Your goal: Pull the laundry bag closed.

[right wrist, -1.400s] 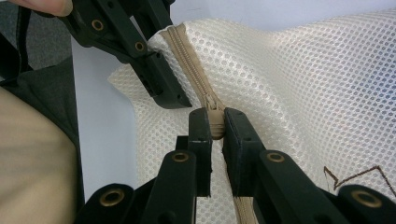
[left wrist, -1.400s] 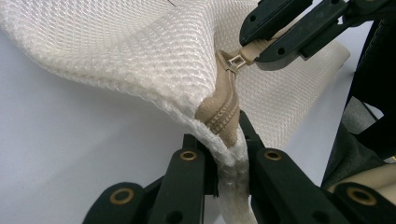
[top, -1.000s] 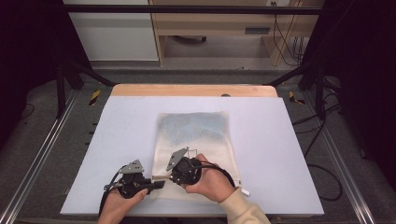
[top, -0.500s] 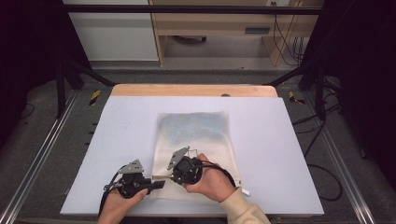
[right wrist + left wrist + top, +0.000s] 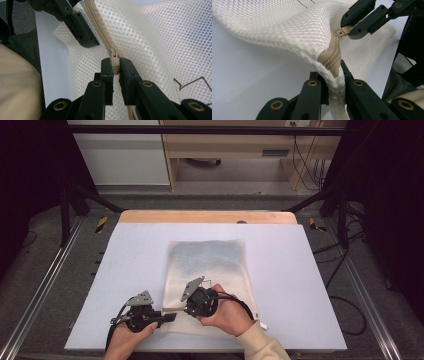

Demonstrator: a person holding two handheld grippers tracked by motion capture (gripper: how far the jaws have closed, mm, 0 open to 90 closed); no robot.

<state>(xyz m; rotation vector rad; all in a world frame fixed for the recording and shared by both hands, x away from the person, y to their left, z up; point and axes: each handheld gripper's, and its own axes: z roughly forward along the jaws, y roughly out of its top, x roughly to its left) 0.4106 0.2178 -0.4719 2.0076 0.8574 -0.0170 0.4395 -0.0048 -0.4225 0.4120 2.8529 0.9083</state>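
White mesh bag (image 5: pixel 207 275) lies flat on the pale tabletop (image 5: pixel 300 285), near the front edge, roughly centred; something bluish shows through the mesh in its far half. Both grippers work at the bag's near left corner, close together. Left gripper (image 5: pixel 167 317), held in the left hand (image 5: pixel 131 336), points rightward at the bag's left edge; in the left gripper view its fingers (image 5: pixel 312 96) are clamped on the folded mesh hem (image 5: pixel 335 87) at the end of the beige zipper (image 5: pixel 333 56), the fabric pulled up off the tabletop into a ridge. Right gripper (image 5: pixel 181 310), in the right hand (image 5: pixel 227 315), points leftward, sitting over the bag's near left part. In the right gripper view its fingers (image 5: pixel 107 72) are closed on the beige zipper pull (image 5: pixel 114 65), with the zipper track (image 5: pixel 98 23) running away from them toward the left gripper's black fingers (image 5: pixel 80 30) further up. The left gripper view confirms this: the pull tab (image 5: pixel 340 32) is pinched between the other gripper's fingertips. A thin dark stitched line (image 5: pixel 190 83) shows on the mesh to one side. Sleeve (image 5: pixel 260 345) of the right arm is beige.
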